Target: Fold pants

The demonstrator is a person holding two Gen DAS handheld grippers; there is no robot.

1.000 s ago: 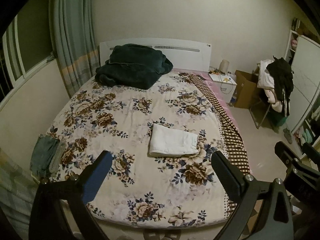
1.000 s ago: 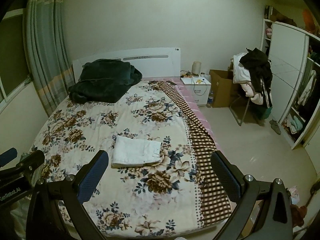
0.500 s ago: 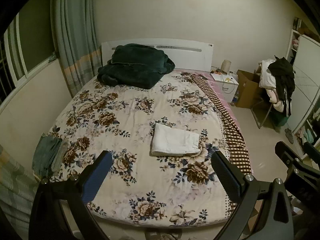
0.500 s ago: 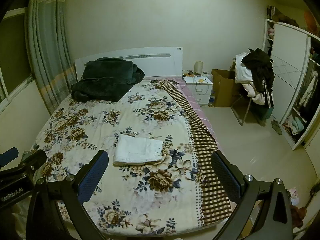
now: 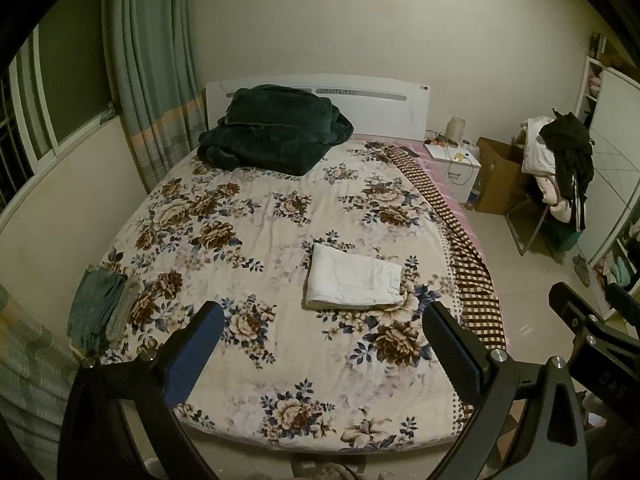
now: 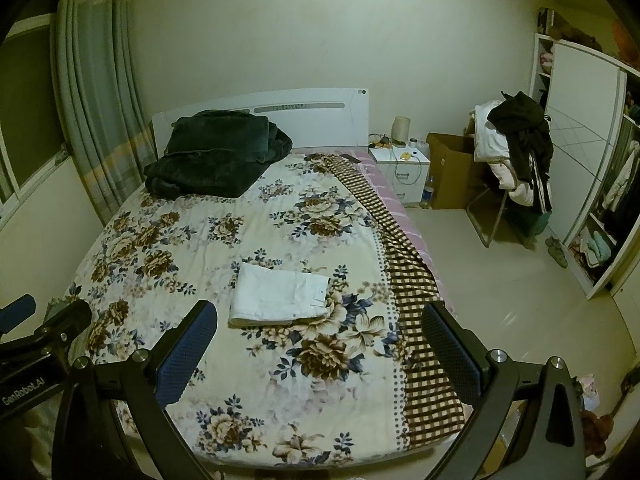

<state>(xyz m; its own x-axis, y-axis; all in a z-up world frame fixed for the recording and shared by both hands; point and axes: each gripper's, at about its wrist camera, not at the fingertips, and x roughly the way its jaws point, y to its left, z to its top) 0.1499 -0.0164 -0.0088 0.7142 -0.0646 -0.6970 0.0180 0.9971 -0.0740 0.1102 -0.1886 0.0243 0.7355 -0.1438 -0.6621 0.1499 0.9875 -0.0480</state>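
White pants (image 5: 354, 282) (image 6: 280, 294) lie folded into a flat rectangle on the floral bedspread (image 5: 248, 240) (image 6: 192, 248), toward the foot of the bed. My left gripper (image 5: 320, 344) hangs open above the foot of the bed, well short of the pants, with nothing between its fingers. My right gripper (image 6: 320, 344) is open too and holds nothing, equally far back. The left gripper's body shows at the left edge of the right wrist view; the right gripper's body shows at the right edge of the left wrist view.
A dark green blanket (image 5: 272, 136) is heaped by the headboard. Grey-green folded cloth (image 5: 102, 308) lies at the bed's left edge. A checked sheet (image 6: 404, 272) hangs over the right side. A nightstand (image 6: 402, 170), cardboard box (image 6: 452, 168), clothes-laden chair (image 6: 516, 164) and wardrobe (image 6: 580, 152) stand right.
Both grippers have drawn back and risen slightly from the bed, so the bed looks a little farther away. The pants have not moved. Both grippers stay open.
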